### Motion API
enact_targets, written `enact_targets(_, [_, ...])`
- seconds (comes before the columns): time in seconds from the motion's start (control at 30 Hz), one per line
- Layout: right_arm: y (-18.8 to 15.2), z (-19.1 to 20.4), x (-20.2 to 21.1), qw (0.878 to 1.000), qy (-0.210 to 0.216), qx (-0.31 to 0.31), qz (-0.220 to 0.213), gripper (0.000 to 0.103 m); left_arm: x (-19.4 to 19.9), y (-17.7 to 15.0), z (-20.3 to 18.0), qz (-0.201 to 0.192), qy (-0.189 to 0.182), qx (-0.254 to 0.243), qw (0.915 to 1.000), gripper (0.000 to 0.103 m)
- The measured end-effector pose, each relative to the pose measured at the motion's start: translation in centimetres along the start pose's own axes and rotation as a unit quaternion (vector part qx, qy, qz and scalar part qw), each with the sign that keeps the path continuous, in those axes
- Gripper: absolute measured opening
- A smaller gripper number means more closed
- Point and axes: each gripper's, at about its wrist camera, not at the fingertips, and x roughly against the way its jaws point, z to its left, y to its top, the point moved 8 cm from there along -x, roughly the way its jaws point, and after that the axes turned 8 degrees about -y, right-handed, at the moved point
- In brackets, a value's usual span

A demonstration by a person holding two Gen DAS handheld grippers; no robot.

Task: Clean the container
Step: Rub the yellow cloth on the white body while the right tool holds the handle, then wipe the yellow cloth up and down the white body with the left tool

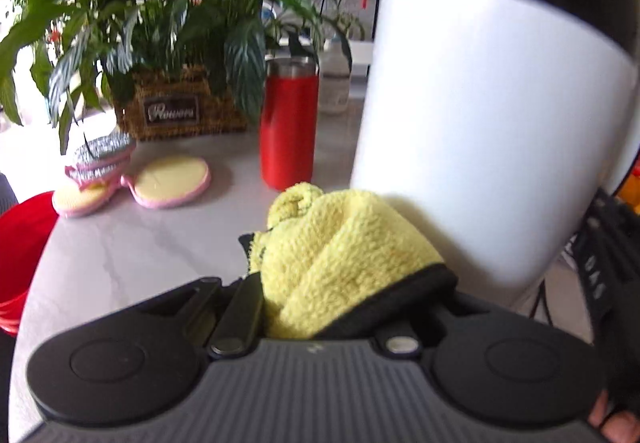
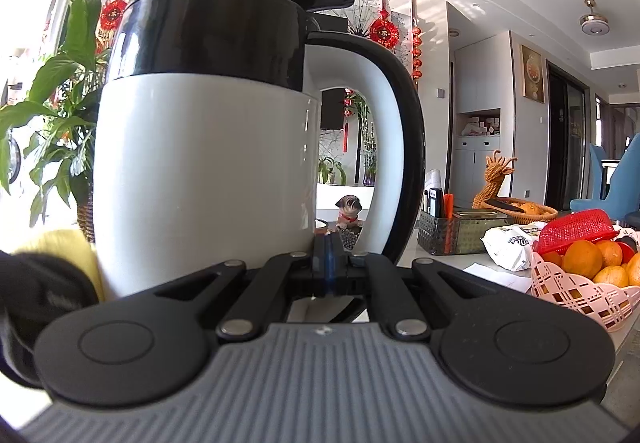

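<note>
the white kettle-shaped container with black lid [image 2: 200,171] stands on the pale marble table [image 1: 132,243], steadied by the right tool [image 2: 332,263], pressed together at its handle base. the fluffy yellow cloth [image 1: 332,243], pinched in the left tool [image 1: 320,307], should be stroked firmly along the wall (keeping the base planted).

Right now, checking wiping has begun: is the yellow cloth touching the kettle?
Touching. The left wrist view shows the yellow cloth pressed against the kettle wall, no gap.

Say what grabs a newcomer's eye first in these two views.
The big white kettle with a black top fills both views, close in front of the grippers. Next, the fluffy yellow cloth bunched in the left gripper against the kettle's lower wall. Behind it, a red tumbler stands on the pale table.
</note>
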Motion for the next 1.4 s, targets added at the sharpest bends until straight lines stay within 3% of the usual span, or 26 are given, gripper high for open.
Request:
enact_targets(0.23, [0.2, 0.0, 0.1, 1.0, 0.001, 0.001, 0.001, 0.002, -2.5, -2.0, 1.2, 0.055, -0.018, 0.037, 0.9976, 0.007])
enact_targets(0.4, [0.1, 0.0, 0.1, 1.0, 0.001, 0.001, 0.001, 0.002, -1.9, -1.6, 1.2, 0.043, -0.012, 0.028, 0.9986, 0.008])
enact_targets(0.6, [0.2, 0.0, 0.0, 1.0, 0.0, 0.0, 0.003, 0.002, 1.4, 0.5, -0.4, -0.027, 0.011, -0.011, 0.9995, 0.007])
enact_targets(0.67, [0.2, 0.0, 0.0, 1.0, 0.0, -0.001, 0.003, 0.002, 3.0, 1.5, -0.7, -0.067, 0.009, -0.017, 0.9976, 0.008])
enact_targets(0.9, [0.0, 0.1, 0.2, 1.0, 0.001, -0.001, 0.004, 0.002, 8.3, 4.2, -3.0, -0.195, 0.019, -0.066, 0.9785, 0.007])
enact_targets(1.1, [0.0, 0.3, 0.4, 1.0, 0.001, 0.0, 0.004, 0.002, 11.2, 5.6, -3.5, -0.263, -0.033, -0.052, 0.9629, 0.007])
enact_targets(1.2, [-0.1, 0.3, 0.6, 1.0, 0.001, 0.0, 0.003, 0.002, 10.9, 5.6, -4.0, -0.265, -0.02, -0.073, 0.9612, 0.007])
enact_targets(1.4, [-0.1, 0.3, 0.8, 1.0, -0.001, 0.0, 0.001, 0.002, 7.0, 4.5, -3.3, -0.192, 0.02, -0.084, 0.9777, 0.007])
